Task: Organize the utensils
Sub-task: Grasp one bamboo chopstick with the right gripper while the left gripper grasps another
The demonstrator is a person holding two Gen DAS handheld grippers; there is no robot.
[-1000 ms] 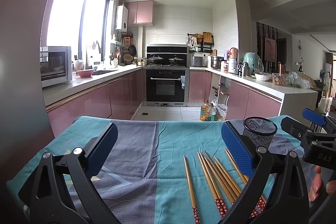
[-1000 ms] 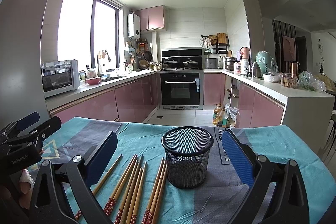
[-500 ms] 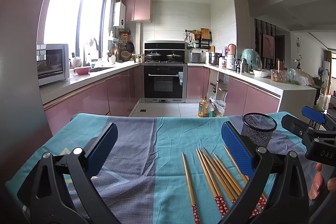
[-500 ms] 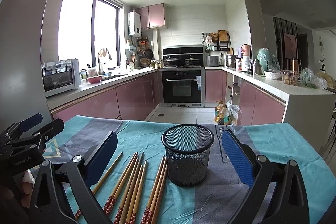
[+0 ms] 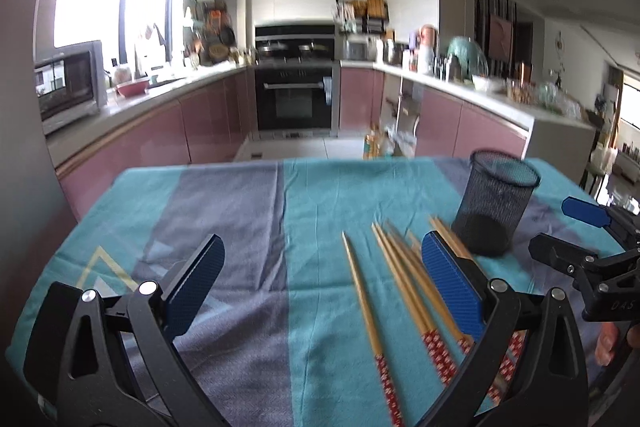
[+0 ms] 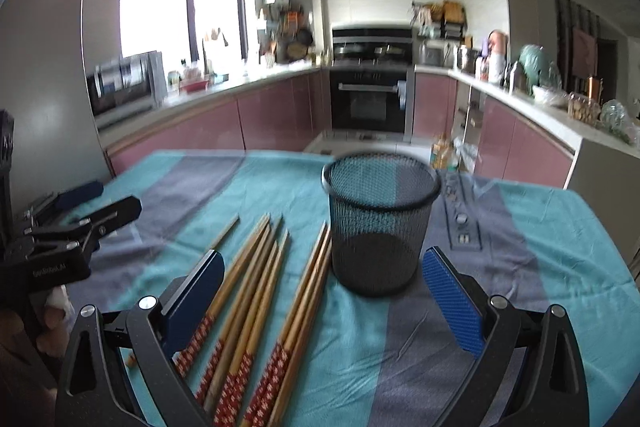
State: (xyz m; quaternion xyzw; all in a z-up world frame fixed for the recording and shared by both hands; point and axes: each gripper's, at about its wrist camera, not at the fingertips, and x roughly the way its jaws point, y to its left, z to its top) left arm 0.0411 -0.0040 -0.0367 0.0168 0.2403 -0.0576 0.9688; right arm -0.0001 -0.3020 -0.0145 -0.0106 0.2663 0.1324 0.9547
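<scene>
Several wooden chopsticks (image 5: 366, 307) with red patterned ends lie side by side on the teal and grey tablecloth (image 5: 240, 219). They also show in the right wrist view (image 6: 256, 291). A black mesh cup (image 6: 380, 223) stands upright and empty just right of them; it shows in the left wrist view (image 5: 494, 203) too. My left gripper (image 5: 322, 285) is open above the cloth, left of most chopsticks. My right gripper (image 6: 320, 297) is open above the chopsticks' red ends and the cup's near side. Neither holds anything.
The right gripper shows at the right edge of the left wrist view (image 5: 592, 259), the left gripper at the left edge of the right wrist view (image 6: 60, 239). Behind the table are pink kitchen cabinets (image 6: 272, 119), an oven (image 5: 296, 95) and a microwave (image 5: 68, 83).
Both grippers have tilted down and moved lower toward the table, so the chopsticks and cup look nearer. Both stay open and empty.
</scene>
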